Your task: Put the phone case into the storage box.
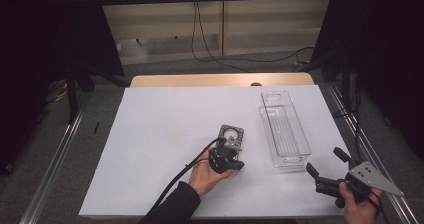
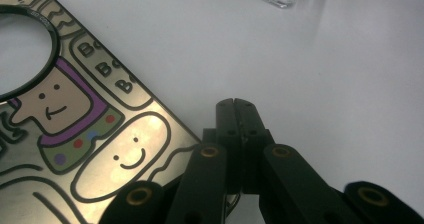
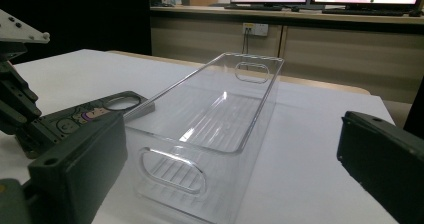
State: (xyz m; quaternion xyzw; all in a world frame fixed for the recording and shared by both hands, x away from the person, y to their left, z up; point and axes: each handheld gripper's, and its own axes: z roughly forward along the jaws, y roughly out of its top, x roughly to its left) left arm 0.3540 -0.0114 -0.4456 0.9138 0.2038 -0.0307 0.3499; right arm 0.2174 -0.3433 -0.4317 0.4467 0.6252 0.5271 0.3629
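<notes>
your left claw (image 1: 233, 160) is pressed together at the phone case (image 1: 231, 135) edge, perhaps to nudge it; your right claw (image 1: 327, 168) waits spread beside the clear bin (image 1: 283, 129).

Black tongs (image 1: 227, 160), brass screws (grey plate), dark sleeve (image 1: 175, 206)

Dim room, evenly lit white table, soft shadows, blurred near jaws, glare on clear bin (image 3: 215, 119)
</notes>
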